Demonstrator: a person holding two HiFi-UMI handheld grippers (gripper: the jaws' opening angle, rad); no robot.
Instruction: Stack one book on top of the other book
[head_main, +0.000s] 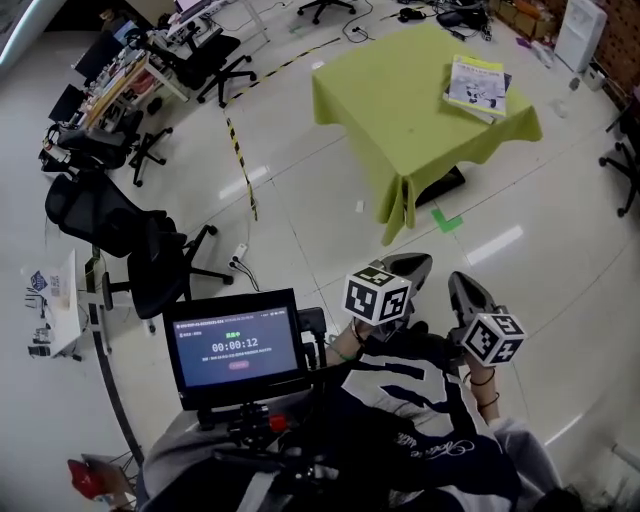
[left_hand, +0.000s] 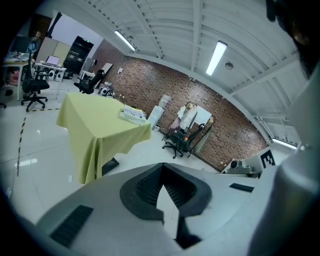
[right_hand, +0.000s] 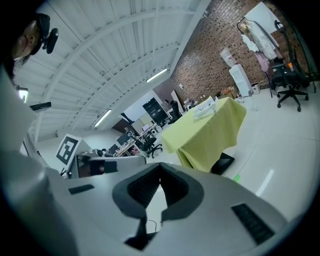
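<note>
A table under a lime-green cloth (head_main: 400, 110) stands across the floor from me. Near its far right corner lies a light-covered book (head_main: 477, 82) on top of another book whose edge shows beneath it. Both grippers are held close to my body, well short of the table. The left gripper (head_main: 414, 264) is shut and holds nothing. The right gripper (head_main: 461, 286) is shut and holds nothing as well. From the left gripper (left_hand: 162, 165) the table (left_hand: 97, 125) and books (left_hand: 132, 114) show at left. From the right gripper (right_hand: 160, 165) the table (right_hand: 210, 131) and books (right_hand: 205, 107) show at right.
A screen with a timer (head_main: 237, 345) sits by my left side. Black office chairs (head_main: 140, 245) and cluttered desks (head_main: 120, 75) line the left. Black-and-yellow tape (head_main: 241, 163) runs across the white floor. A green tape mark (head_main: 446, 220) lies by the table's near corner.
</note>
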